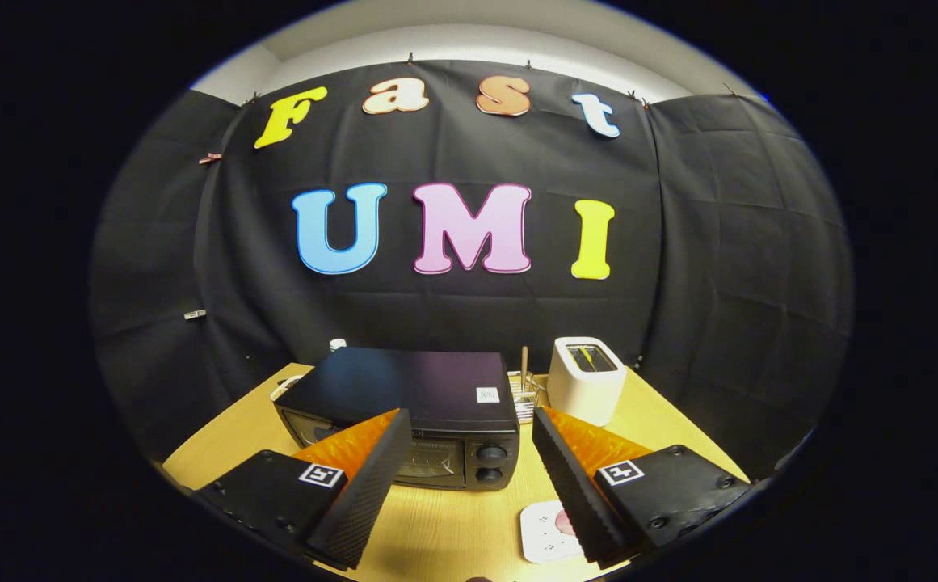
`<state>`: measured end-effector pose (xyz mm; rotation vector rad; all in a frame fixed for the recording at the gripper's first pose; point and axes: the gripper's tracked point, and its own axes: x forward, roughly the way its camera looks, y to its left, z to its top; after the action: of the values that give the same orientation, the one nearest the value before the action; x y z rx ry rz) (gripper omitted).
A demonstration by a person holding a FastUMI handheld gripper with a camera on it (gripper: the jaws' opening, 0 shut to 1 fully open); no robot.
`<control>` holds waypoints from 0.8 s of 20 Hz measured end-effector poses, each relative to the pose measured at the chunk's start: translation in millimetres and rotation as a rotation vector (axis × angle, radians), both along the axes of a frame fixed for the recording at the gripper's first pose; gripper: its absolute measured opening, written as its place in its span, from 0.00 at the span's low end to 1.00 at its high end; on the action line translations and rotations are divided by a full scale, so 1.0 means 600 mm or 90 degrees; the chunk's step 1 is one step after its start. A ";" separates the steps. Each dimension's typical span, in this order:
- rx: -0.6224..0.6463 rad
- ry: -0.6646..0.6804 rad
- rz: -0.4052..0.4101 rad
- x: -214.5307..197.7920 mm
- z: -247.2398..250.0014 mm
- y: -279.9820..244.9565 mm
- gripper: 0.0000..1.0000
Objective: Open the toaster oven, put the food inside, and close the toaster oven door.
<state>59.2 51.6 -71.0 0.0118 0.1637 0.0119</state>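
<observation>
Gripper (469, 440) fingers spread wide, holding nothing, ribbed pads facing inward. Black boxy toaster oven (404, 408) at 12 o'clock just beyond the fingertips, door closed, two round knobs (490, 463) on its front right, matte flat top. White rounded slot toaster (586, 378) at 1 o'clock behind. Flat white square plate (545, 532) with something pinkish beside right finger. Pale wood-grain table (436, 525).
</observation>
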 end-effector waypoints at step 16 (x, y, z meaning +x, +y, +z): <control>0.018 0.102 0.014 0.100 -0.114 0.194 0.98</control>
<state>119.0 167.7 -139.3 0.0400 0.3238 0.0354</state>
